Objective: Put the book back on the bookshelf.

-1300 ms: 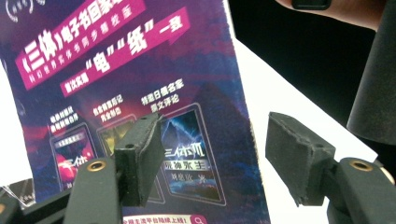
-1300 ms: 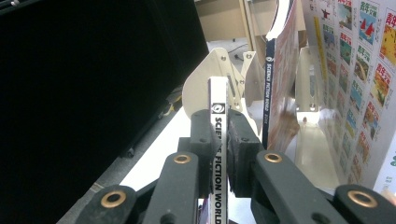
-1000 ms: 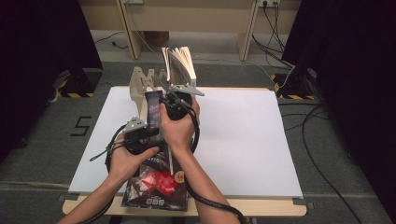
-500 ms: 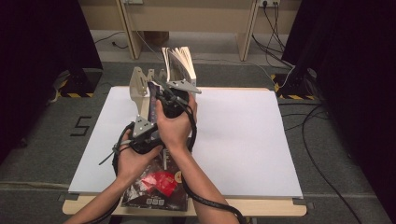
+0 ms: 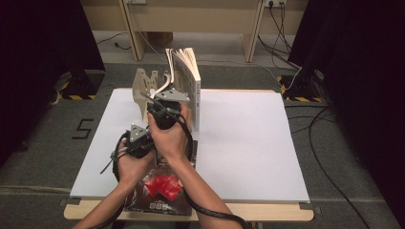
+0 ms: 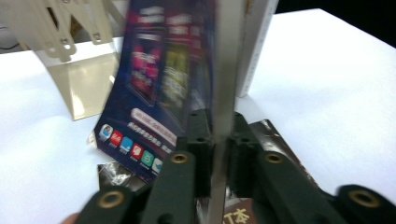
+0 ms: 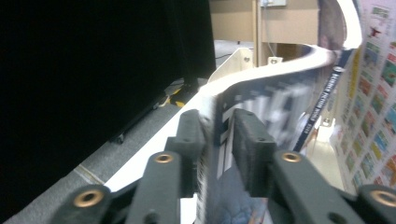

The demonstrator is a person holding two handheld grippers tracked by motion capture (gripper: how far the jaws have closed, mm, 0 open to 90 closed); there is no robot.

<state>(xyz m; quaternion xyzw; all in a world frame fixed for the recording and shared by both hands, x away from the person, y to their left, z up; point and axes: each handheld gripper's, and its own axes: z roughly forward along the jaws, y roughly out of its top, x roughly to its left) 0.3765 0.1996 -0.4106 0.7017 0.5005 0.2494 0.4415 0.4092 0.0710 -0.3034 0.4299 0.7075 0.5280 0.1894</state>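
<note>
A thin magazine with a dark blue cover (image 6: 159,70) stands on edge between my hands. My left gripper (image 6: 218,126) has just been closing and its pads now pinch the magazine's lower edge. My right gripper (image 7: 217,126) has just been opening. The bent blue magazine (image 7: 280,98) is still between its jaws, with a slight gap at one pad. In the high view the right gripper (image 5: 165,102) is higher and farther back than the left gripper (image 5: 138,138). A white book (image 5: 188,81) stands upright behind them with its pages fanned.
A beige book stand (image 5: 143,88) stands at the back left of the white table top (image 5: 248,143). Another magazine with a red picture (image 5: 162,191) lies flat at the front edge, under my forearms. Cables run over the floor to the right.
My left gripper has sunk a little and shut on the magazine's edge. The right gripper has shifted slightly left and its jaws have loosened.
</note>
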